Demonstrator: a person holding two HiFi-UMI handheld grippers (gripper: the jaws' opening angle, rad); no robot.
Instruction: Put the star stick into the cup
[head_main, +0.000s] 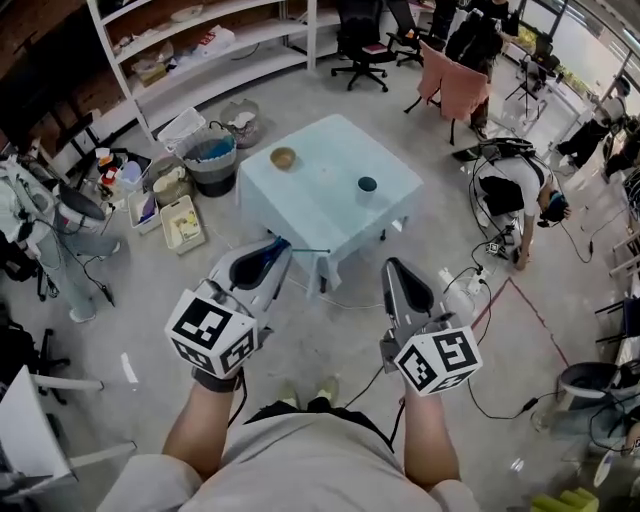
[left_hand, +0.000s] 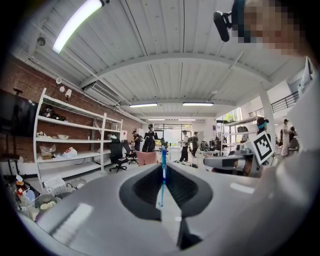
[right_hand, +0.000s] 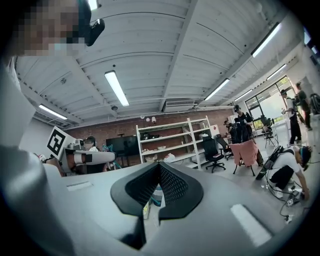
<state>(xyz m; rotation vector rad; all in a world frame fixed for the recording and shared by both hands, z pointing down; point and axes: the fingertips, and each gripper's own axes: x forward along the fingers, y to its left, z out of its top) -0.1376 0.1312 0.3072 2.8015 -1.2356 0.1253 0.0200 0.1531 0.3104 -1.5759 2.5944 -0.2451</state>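
At 10 o'clock in the head view, white shelving (head_main: 190, 60) with floor clutter and a grey bin (head_main: 212, 165) hard against the pale table's (head_main: 320, 210) left side, so little room there. Print on a white pack on the shelf too small to read. Open grey floor at 6 o'clock, between the table's near corner and the person's feet, crossed by loose cables. Lower left, the left gripper (head_main: 278, 246) with its black-and-white square-marker cube (head_main: 212, 330), jaws clamped tight on the star stick (head_main: 305, 250). Pinched near its lower end in the left gripper view, the thin blue star stick (left_hand: 162, 185) standing straight up at 12 o'clock past the closed tips of the left gripper (left_hand: 163, 165). Seen from the head, pointing toward 3 o'clock, its free end just over the table's near corner. On the table, a tan bowl (head_main: 283, 157) at 11 o'clock and the dark cup (head_main: 367, 184) at 1 o'clock from that free end, well apart from it. Lower right, the right gripper (head_main: 395, 268) and its marker cube (head_main: 437, 358), clear of the table. Jaws of the right gripper (right_hand: 159, 165) pressed together, gripping nothing. At 3 o'clock, a crouching person (head_main: 515, 195) among cables, narrowing that side.
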